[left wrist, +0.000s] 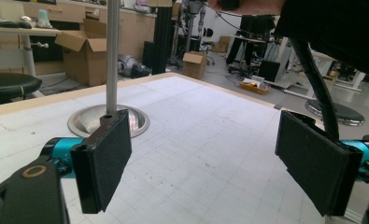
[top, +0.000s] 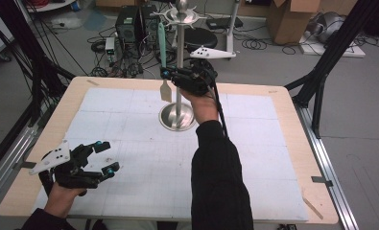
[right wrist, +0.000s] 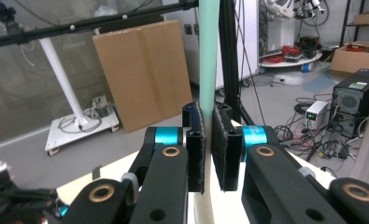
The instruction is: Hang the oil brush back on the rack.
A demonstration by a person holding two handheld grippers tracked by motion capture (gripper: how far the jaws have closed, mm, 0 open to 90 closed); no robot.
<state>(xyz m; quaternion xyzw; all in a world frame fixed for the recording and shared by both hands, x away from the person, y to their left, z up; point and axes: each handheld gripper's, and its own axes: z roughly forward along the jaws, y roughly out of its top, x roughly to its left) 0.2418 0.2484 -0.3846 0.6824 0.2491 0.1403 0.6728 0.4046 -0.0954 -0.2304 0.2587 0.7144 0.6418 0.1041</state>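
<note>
The right gripper (right wrist: 209,154) has its jaws pinched on the spatula (top: 162,52), whose long axis hangs upright from the stand (top: 179,62) near the desk's (top: 283,143) far edge. The left gripper (top: 105,157) waits spread wide, holding nothing, at the near left corner.

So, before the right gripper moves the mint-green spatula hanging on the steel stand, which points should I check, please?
1. Grip: right gripper shut on the handle of the mint-green spatula with the beige blade. Ok.
2. Grip centred: handle sits between both pads. Ok.
3. Top of spatula free of the hook on the tall steel stand with the round base: cannot tell.
4. Blade apart from the stand's pole: ok in the high view.
5. Left gripper out of the way: open, holding nothing, near the table's front edge. Ok.
6. White gridded mat around the base bare. Ok.
</note>
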